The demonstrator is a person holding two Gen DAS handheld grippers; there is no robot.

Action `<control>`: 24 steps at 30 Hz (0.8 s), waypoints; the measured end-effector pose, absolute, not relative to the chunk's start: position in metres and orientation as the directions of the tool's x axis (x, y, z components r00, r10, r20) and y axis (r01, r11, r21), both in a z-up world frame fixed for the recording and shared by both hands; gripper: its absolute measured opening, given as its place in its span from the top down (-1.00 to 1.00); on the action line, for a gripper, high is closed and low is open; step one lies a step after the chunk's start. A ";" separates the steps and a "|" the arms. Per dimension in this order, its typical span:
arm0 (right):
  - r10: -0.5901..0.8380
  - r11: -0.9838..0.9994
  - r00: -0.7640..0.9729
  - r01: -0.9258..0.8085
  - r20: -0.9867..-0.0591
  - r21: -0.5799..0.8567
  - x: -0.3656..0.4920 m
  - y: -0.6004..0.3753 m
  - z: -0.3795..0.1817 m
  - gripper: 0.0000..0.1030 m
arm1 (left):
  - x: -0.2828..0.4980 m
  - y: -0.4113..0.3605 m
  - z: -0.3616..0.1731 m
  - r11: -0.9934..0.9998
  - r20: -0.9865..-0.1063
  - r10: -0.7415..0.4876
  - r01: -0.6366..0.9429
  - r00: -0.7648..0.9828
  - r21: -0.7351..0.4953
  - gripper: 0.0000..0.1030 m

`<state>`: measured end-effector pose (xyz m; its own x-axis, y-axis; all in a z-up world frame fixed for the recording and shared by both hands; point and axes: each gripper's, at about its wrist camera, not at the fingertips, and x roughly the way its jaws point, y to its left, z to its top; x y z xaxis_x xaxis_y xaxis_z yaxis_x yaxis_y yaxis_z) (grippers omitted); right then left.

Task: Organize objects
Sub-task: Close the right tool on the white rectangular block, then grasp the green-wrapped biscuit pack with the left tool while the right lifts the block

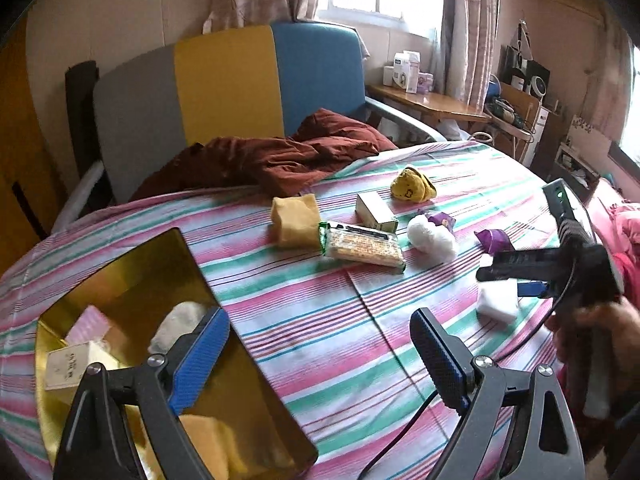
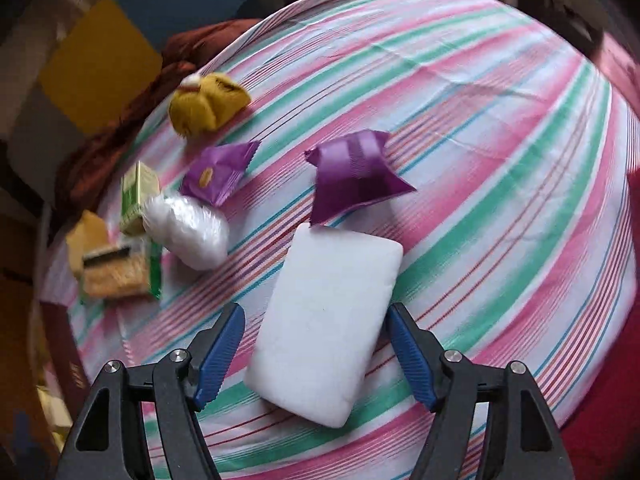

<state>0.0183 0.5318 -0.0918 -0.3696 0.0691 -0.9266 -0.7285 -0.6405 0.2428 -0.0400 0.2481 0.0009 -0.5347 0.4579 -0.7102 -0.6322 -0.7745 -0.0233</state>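
White foam makes up the sponge block (image 2: 326, 264), which lies flat on the striped cloth of the bench (image 2: 500, 128). The right gripper (image 2: 316, 354) hangs over it with fingers spread on either side of its near end, not touching it, apparently lined up to pick it up. The left gripper (image 1: 320, 360) is also spread wide and empty, beside the gold box (image 1: 132, 264), probably so the way in stays free. That box already holds a pink packet, a cream carton, something white and something yellow. A cracker pack (image 1: 362, 246), purple sachets (image 2: 354, 176) and a yellow plush (image 2: 206, 104) wait outside.
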 end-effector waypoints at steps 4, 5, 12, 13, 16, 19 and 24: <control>0.085 -0.668 -0.351 -0.714 -0.933 0.208 0.013 0.529 -0.093 -0.47 | -0.061 0.259 -0.004 -0.774 -0.745 0.497 -0.615 -0.445 -0.149 -0.79; 0.086 -0.672 -0.351 -0.711 -0.932 0.206 0.013 0.529 -0.093 -0.47 | -0.066 0.262 -0.005 -0.776 -0.751 0.502 -0.607 -0.429 -0.172 -0.79; 0.103 -0.742 -0.355 -0.650 -0.929 0.166 0.007 0.516 -0.090 -0.17 | -0.099 0.293 -0.014 -0.790 -0.771 0.510 -0.562 -0.381 -0.244 -0.79; 0.095 -0.746 -0.360 -0.643 -0.928 0.173 0.007 0.515 -0.090 -0.16 | -0.105 0.298 -0.018 -0.796 -0.780 0.507 -0.547 -0.368 -0.260 -0.79; 0.062 -0.760 -0.379 -0.618 -0.923 0.202 0.005 0.511 -0.090 -0.16 | -0.125 0.309 -0.029 -0.817 -0.795 0.498 -0.494 -0.346 -0.298 -0.79; 0.043 -0.768 -0.381 -0.603 -0.923 0.213 0.000 0.511 -0.091 -0.16 | -0.141 0.319 -0.040 -0.834 -0.808 0.492 -0.444 -0.325 -0.329 -0.79; 0.032 -0.768 -0.385 -0.600 -0.922 0.224 0.000 0.509 -0.091 -0.17 | -0.165 0.332 -0.061 -0.853 -0.825 0.476 -0.388 -0.306 -0.348 -0.79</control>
